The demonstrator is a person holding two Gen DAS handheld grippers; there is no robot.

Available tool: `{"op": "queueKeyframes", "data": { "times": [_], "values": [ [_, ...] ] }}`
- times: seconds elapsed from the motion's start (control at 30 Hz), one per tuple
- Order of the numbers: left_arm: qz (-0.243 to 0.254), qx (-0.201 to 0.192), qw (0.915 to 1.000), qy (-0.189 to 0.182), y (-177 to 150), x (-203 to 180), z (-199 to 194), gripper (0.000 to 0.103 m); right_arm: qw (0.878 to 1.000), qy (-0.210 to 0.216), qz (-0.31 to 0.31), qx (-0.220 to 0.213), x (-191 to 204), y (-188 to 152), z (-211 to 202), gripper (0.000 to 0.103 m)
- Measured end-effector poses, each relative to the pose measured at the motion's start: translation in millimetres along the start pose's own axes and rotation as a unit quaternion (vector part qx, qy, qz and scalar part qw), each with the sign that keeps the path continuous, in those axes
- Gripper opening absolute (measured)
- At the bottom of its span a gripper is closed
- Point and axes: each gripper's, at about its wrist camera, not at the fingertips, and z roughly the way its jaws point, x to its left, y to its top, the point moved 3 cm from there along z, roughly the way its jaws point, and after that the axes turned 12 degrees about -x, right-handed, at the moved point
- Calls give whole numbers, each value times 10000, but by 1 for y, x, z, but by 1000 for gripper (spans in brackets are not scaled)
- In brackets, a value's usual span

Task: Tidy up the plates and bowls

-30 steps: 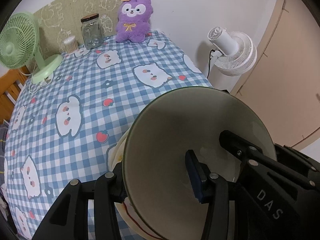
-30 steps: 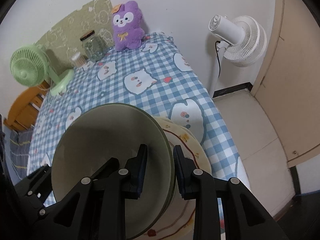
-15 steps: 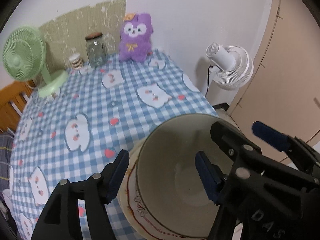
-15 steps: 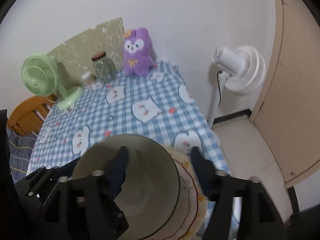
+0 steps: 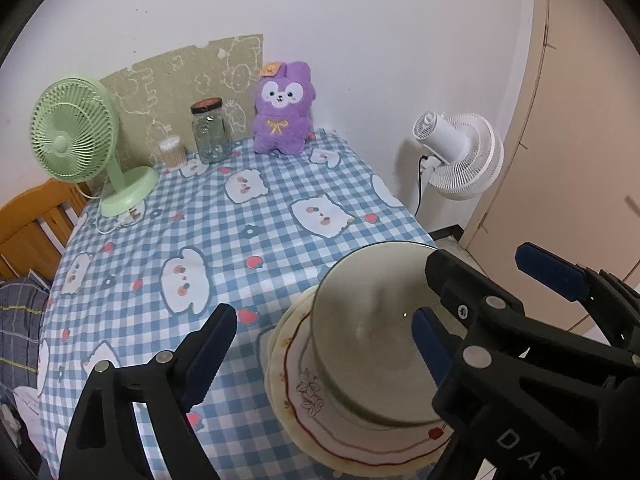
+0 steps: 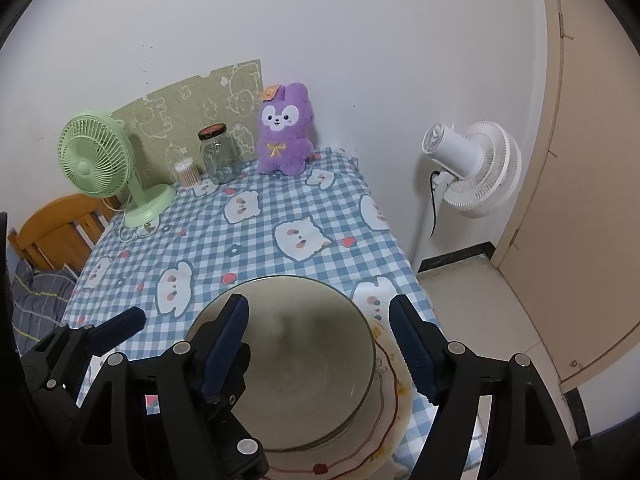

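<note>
Now, bowl: we see a wide, shallow grey-green glazed bowl sitting upright on a cream plate with a red line and small flower prints round its rim, at the near right corner of the table.
Plate: we see it flat on the blue-and-white checked tablecloth with white cartoon animals and strawberries, its rim showing past the bowl on the near side.
Left gripper: our black two-finger tool with blue pads stands spread wide; its jaws have just been opening, the bowl's left rim lies between them in our view, and no pad presses on it.
Right gripper: we see it spread too, jaws just opened, with the bowl's right rim showing between the pads and neither pad touching it.
Far edge: we note a purple plush rabbit, a clear glass jar with a dark lid, a small tub of cotton swabs and a pale green desk fan along the wall.
Beyond the table: a white standing fan stands on the floor at the right.
</note>
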Motion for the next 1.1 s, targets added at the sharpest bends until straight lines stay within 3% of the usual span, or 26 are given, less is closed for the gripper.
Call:
{"op": "queueKeyframes", "data": {
  "times": [0.47,1.1],
  "values": [
    [-10,-498,9986,195,-9,32,-58,98,9989,-41,-165,-446,37,-4,-53,82],
    [-242,-1062,9914,730,-26,87,-136,103,9942,129,-379,-998,93,-10,-121,89]
  ]
}}
